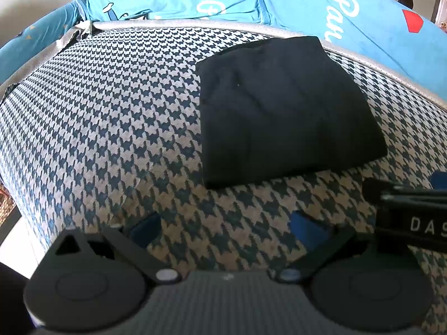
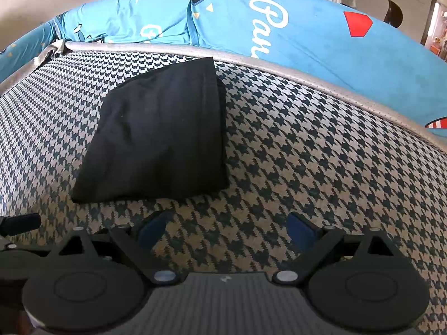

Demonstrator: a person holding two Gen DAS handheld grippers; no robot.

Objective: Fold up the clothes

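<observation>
A houndstooth-patterned cover in dark blue and cream, coarsely woven, spread over the whole work surface, edged at the far side by a silvery, dotted piping strip. Behind that strip lay bright blue bedding, smooth and plush-looking, printed with white cursive script that read "Pau" or "Pan" before it was cut off, along with a red pentagon, small yellow triangles and white stars.

The black garment lay on the cover near the far edge, folded into a compact, roughly rectangular pad with soft creases across its top; in the right wrist view it sat to the left of centre, with layered edges showing along its right side.

The left gripper hovered near the garment's near edge, its blue-padded fingers spread apart and holding nothing. The right gripper likewise had its fingers wide apart and empty, clear of the cloth. On the right gripper's black body, seen from the left wrist view, white letters read "DAS".
</observation>
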